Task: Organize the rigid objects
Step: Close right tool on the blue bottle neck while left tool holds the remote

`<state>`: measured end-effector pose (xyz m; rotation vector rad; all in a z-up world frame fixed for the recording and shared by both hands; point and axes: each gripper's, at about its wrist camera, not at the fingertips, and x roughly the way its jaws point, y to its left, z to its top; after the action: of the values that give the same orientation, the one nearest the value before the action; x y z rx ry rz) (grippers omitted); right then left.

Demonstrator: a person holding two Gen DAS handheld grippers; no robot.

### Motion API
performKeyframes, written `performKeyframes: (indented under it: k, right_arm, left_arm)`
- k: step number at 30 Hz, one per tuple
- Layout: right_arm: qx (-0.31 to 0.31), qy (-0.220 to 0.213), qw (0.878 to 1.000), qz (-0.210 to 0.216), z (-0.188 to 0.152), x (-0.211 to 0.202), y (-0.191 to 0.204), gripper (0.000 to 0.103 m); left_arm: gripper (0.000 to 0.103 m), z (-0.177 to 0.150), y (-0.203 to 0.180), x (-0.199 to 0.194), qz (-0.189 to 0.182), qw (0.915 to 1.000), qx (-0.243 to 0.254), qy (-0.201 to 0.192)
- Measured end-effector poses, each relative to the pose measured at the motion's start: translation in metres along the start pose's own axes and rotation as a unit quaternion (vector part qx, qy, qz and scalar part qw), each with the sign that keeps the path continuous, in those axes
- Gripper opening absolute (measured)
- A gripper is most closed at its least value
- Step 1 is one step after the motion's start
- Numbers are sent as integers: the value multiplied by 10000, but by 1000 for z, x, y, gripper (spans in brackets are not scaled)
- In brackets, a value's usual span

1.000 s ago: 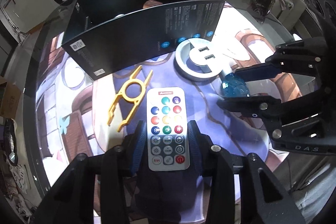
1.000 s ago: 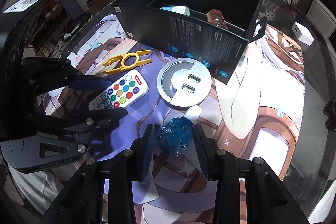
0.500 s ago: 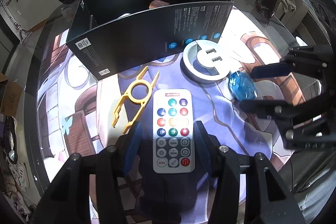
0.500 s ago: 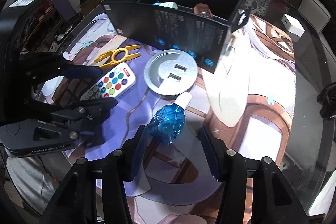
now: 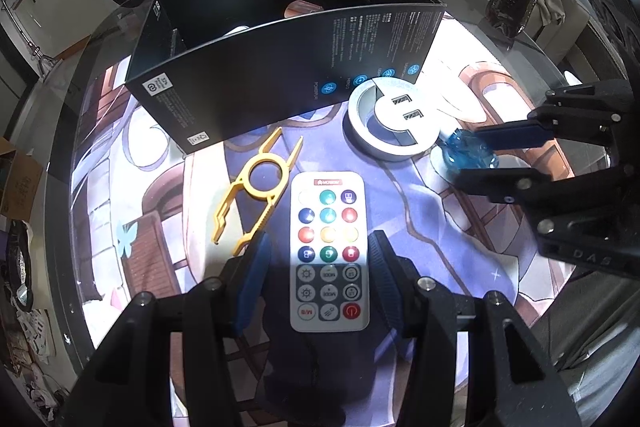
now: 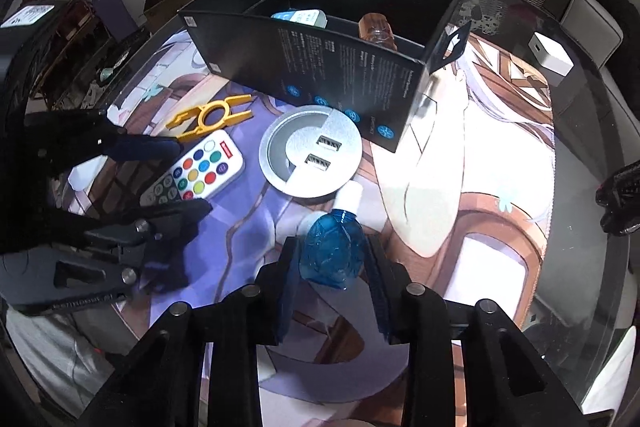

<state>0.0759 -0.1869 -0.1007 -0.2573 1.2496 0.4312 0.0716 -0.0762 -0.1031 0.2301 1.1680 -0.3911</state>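
Both jaws differ: right gripper [image 6: 332, 259] has just been closing and now clenches the blue bottle [image 6: 334, 255]. Left gripper [image 5: 320, 255] stands released around the remote [image 5: 329, 251], near the black box [image 5: 280, 67].

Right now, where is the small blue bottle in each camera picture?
Left wrist view: the blue bottle lies at the right, between the right gripper's fingers.
Right wrist view: it lies low in the centre.
Shared landmark: the round silver USB hub beside its cap.

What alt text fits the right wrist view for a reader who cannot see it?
The right tongs have just been closing around a small blue bottle lying on a printed mat. Beyond lie a round silver USB hub, a remote and a black box.
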Motion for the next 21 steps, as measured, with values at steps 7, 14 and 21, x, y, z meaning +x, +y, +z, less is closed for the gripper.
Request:
performKeyframes:
  k: [7, 14, 21]
  right_arm:
    - [166, -70, 9998, 20, -6, -3, -12, 40]
    - [-309, 21, 9995, -118, -8, -3, 9, 30]
    - [-450, -38, 9989, -136, -8, -8, 17, 30]
  left_arm:
    - [52, 1, 0, 0, 19, 10000, -11, 12]
    - [37, 1, -6, -2, -28, 9999, 147, 23]
    - [37, 2, -17, -18, -155, 9986, 424, -272]
